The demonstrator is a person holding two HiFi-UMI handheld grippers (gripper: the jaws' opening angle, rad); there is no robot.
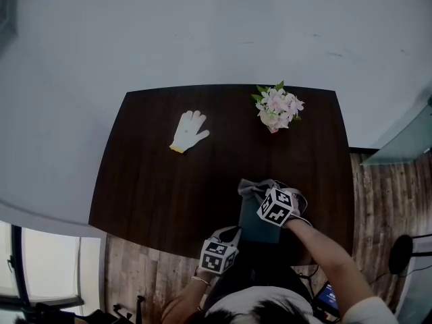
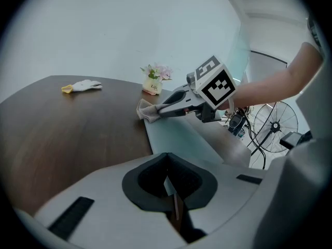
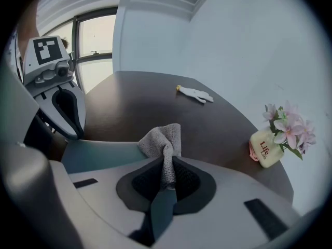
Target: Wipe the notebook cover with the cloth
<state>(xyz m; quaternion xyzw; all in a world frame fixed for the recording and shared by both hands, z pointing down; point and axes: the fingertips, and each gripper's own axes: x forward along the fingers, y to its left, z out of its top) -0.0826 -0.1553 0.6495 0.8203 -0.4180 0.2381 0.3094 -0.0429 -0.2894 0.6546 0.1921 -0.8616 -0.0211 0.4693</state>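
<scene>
Gripping a grey cloth (image 3: 163,139) in the right gripper (image 3: 166,178), with the jaws closed tight on a fold and the rest bunched up ahead of the tips. Held at the far end of the teal notebook (image 1: 258,227), right at its edge; hard to tell whether touching the cover or the table just past it. Clamping the near edge of the notebook with the left gripper (image 2: 168,184), jaws pressed together on the thin edge. Lying flat on the dark wooden table (image 1: 148,181), close to its front edge, with the long side running away from the person.

Beyond the notebook's far end and a little to its right, a small pot of pink flowers (image 1: 278,108), upright and well apart from it. Beyond the notebook and to its left, a white glove (image 1: 189,131), flat on the table and also well apart. Right of the notebook and off the table, a fan (image 2: 280,122) with some cables near it. Reaching in from the notebook's right, a bare forearm (image 1: 324,248) behind the right gripper.
</scene>
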